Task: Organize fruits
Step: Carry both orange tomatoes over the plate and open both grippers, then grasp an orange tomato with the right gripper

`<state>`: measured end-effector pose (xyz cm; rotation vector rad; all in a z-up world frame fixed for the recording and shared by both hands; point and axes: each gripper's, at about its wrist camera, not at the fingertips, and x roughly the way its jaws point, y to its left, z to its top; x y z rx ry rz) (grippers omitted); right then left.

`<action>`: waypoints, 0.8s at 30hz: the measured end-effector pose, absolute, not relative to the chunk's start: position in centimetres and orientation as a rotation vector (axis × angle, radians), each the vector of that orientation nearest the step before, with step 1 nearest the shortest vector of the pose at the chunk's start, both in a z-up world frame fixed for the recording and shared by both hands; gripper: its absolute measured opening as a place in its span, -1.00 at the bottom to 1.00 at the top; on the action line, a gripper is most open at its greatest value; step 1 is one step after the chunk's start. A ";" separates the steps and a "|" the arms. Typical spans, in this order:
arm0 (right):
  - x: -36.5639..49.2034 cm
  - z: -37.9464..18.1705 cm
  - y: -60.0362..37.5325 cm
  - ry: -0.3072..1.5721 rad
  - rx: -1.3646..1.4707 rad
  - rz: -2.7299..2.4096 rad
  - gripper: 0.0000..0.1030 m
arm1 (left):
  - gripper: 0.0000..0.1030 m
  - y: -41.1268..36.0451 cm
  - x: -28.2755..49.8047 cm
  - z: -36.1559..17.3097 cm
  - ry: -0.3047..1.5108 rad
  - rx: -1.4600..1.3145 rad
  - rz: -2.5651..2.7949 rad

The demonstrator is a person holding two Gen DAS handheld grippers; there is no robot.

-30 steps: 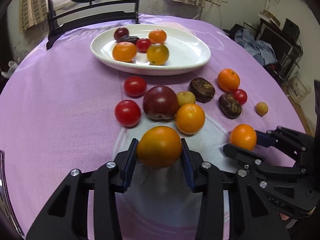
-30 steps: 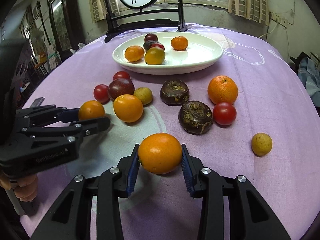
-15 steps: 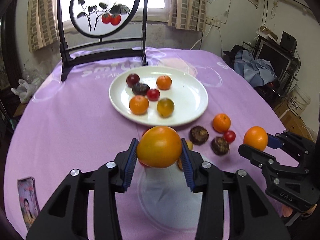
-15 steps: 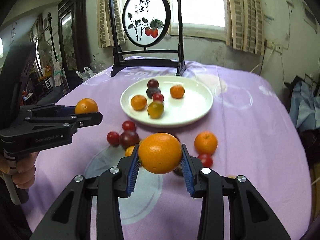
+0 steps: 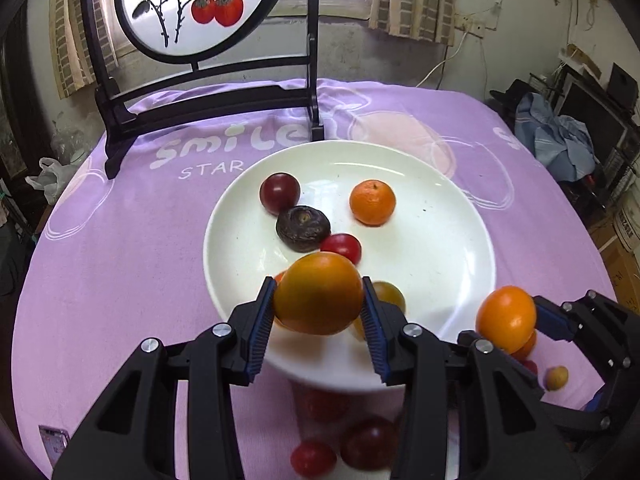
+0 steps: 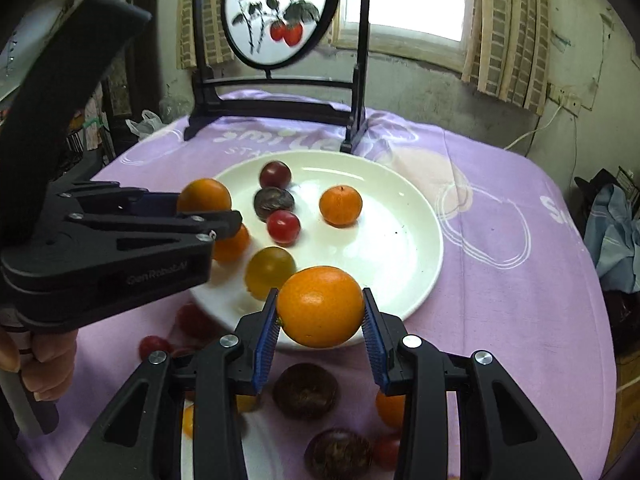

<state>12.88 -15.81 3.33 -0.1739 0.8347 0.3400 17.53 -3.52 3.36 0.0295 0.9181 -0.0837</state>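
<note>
Between left hand-held gripper (image 5: pixel 319 320) pads, orange tomato (image 5: pixel 318 292)

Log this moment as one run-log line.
left gripper: shut on orange tomato | right gripper: shut on orange | both above white plate

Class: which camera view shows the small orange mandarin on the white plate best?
The left wrist view: the small orange mandarin sits sharp and unobstructed on the white plate. The right wrist view also shows it whole, but slightly blurred.
</note>
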 end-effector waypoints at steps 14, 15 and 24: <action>13.3 2.4 -17.3 0.852 -0.127 0.321 -0.09 | 0.21 -4.3 18.2 3.6 0.852 0.043 -0.030; 12.9 2.6 -17.3 0.850 -0.125 0.323 -0.09 | 0.22 -4.4 17.7 3.9 0.848 0.039 -0.034; 7.9 4.5 -18.7 0.803 -0.108 0.315 0.07 | 0.39 -5.1 12.3 5.8 0.820 0.040 -0.072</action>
